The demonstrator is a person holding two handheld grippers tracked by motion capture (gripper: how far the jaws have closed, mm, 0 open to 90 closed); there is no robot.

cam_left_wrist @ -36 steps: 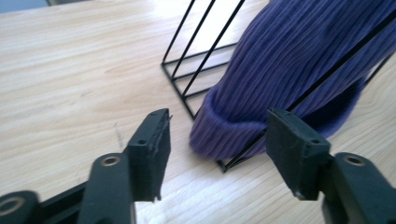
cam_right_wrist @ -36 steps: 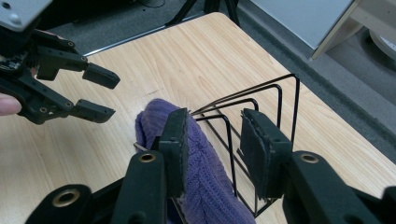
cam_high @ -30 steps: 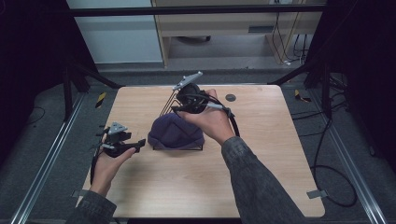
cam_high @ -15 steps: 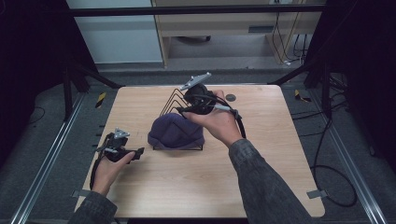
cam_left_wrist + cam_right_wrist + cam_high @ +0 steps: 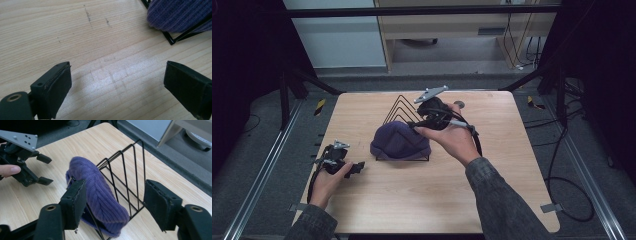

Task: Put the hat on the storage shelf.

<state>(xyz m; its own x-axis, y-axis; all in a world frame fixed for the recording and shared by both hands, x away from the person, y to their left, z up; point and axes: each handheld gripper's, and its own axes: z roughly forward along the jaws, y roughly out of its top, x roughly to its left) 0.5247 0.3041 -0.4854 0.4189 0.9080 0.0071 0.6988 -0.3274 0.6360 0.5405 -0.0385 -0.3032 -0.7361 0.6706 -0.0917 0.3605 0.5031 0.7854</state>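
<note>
A purple knit hat (image 5: pixel 401 141) lies draped over a black wire rack (image 5: pixel 399 107) in the middle of the table. My right gripper (image 5: pixel 414 125) hovers at the hat's right side and points at it. In the right gripper view its jaws (image 5: pixel 117 202) stand apart, short of the hat (image 5: pixel 100 192) and the rack (image 5: pixel 127 162); they have just been opening, with nothing pressed between them. My left gripper (image 5: pixel 358 167) is low over the table, left of the hat. Its jaws (image 5: pixel 120 87) have also just been opening, over bare wood. The hat's edge (image 5: pixel 180 12) is at the upper right there.
A small dark round thing (image 5: pixel 460 105) lies near the table's far edge, behind the right hand. The wooden table (image 5: pixel 512 165) has bare wood to the right and front. Metal rails and cables run along the floor on both sides.
The right gripper has drawn back to the right, away from the hat, and its jaws stand wider. The left gripper has sunk toward the table with its jaws spread further.
</note>
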